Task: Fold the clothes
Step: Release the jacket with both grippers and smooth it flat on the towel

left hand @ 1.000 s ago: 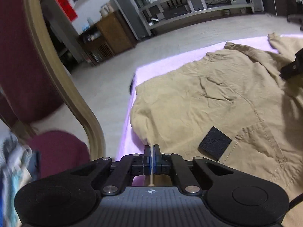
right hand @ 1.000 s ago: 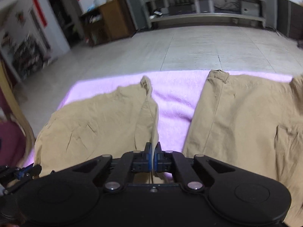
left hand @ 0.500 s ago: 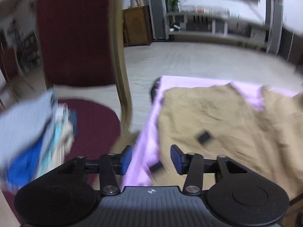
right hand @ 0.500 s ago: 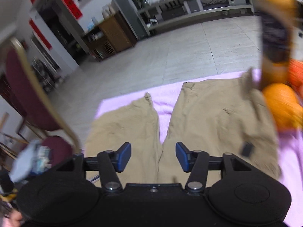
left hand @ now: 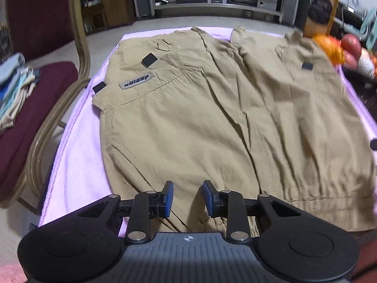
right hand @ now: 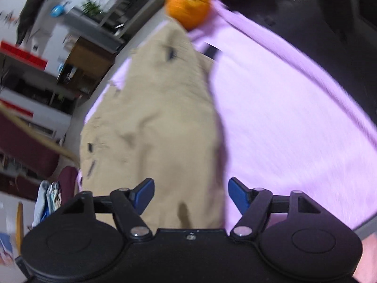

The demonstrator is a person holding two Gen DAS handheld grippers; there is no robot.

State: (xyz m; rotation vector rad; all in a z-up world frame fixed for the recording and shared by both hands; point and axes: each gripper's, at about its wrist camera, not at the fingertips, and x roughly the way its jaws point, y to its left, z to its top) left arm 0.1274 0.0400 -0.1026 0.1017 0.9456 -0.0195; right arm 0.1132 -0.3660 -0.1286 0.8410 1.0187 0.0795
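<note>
The left gripper (left hand: 186,197) is seen nearest in its own view, its blue-padded jaws parted with nothing held between them, poised just above the waistband end of the trousers (left hand: 212,108). The khaki trousers are spread flat on the purple cloth (left hand: 77,165), both legs laid side by side and running away from the waistband. A grey label (left hand: 136,82) and a black tab (left hand: 149,60) are found on the leg left of the trousers' middle seam, another black tab (left hand: 307,65) on the leg to its right. Left of the trousers a maroon chair (left hand: 35,89) is placed, with folded laundry (left hand: 14,80) stacked on its seat. Beyond the trousers' far hems, grey shelving (left hand: 216,0) is seen; orange and red objects (left hand: 334,44) are blurred at the far right corner, possibly toys or fruit.

In the heavily blurred right wrist view, the right gripper (right hand: 189,197) is held with its jaws spread wide and empty, above the trousers (right hand: 160,127) near the edge where they meet the bare purple cloth (right hand: 282,118). An orange round object (right hand: 188,7) is made out beyond the trousers' far end
</note>
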